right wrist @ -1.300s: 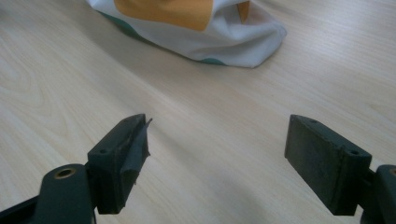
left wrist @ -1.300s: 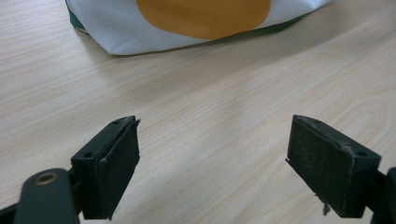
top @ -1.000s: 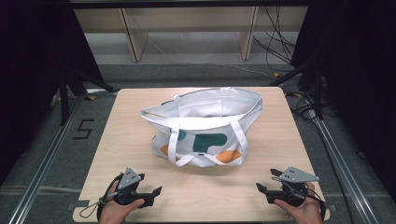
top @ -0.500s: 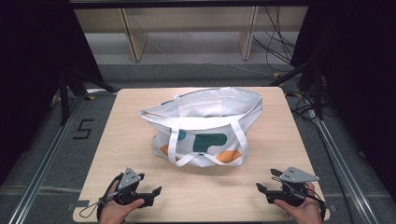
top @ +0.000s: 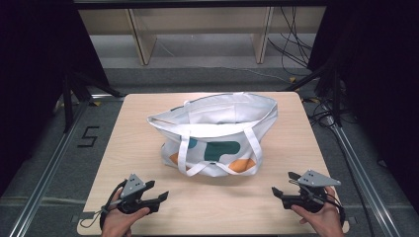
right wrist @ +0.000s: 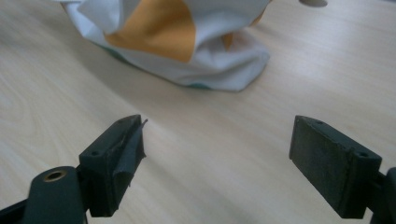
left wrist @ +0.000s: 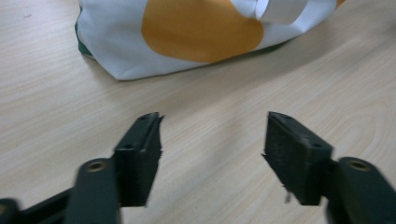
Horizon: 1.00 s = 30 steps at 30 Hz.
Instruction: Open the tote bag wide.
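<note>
Tote bag [top: 217,133]: slumped open mid-table, straps toward the person, easy to reach.
Left gripper [top: 160,197]: jaws apart, empty, aimed at it.
Right gripper [top: 277,192]: likewise.

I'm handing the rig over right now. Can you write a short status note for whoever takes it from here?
Left gripper: open, holding nothing, low over the table's near left edge.
Right gripper: open, holding nothing, near right edge.
Tote bag: white with green and orange patches, mid-table, mouth open, near handle draped down its front. Both grippers point at it, apart from it.
Done: nothing visible; bag untouched.
Left: close in on the bag, likely at its handle or rim, and start handling it.
</note>
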Each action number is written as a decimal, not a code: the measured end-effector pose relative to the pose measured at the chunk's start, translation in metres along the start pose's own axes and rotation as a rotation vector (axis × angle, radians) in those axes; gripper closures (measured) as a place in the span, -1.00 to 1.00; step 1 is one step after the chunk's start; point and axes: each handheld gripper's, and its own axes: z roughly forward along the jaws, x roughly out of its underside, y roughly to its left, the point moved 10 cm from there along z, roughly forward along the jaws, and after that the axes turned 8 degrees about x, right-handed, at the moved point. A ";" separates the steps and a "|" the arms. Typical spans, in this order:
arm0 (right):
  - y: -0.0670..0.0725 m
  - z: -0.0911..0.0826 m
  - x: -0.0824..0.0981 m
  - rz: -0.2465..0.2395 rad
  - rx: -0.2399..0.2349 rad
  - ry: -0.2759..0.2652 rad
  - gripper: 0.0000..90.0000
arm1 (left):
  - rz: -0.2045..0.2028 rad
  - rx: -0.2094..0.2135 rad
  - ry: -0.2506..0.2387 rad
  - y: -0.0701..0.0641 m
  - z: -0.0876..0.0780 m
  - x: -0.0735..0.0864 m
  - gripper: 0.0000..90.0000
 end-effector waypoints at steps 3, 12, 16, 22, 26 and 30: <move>-0.002 -0.001 -0.015 -0.010 0.009 -0.015 -0.55 | 0.001 0.017 -0.013 -0.002 0.000 -0.007 0.14; 0.001 -0.009 -0.073 -0.071 -0.059 -0.073 0.54 | 0.079 0.105 -0.054 -0.011 -0.003 -0.062 0.79; 0.000 -0.009 -0.098 -0.163 -0.065 -0.093 0.86 | 0.101 0.110 -0.054 -0.009 -0.006 -0.078 0.95; -0.003 -0.009 -0.136 -0.213 -0.053 -0.135 1.00 | 0.126 0.123 -0.064 -0.008 -0.008 -0.116 0.98; -0.006 -0.008 -0.160 -0.246 -0.030 -0.155 1.00 | 0.135 0.112 -0.075 -0.006 -0.009 -0.138 0.98; -0.011 0.002 -0.193 -0.260 -0.012 -0.149 1.00 | 0.146 0.088 -0.094 0.001 -0.007 -0.170 0.97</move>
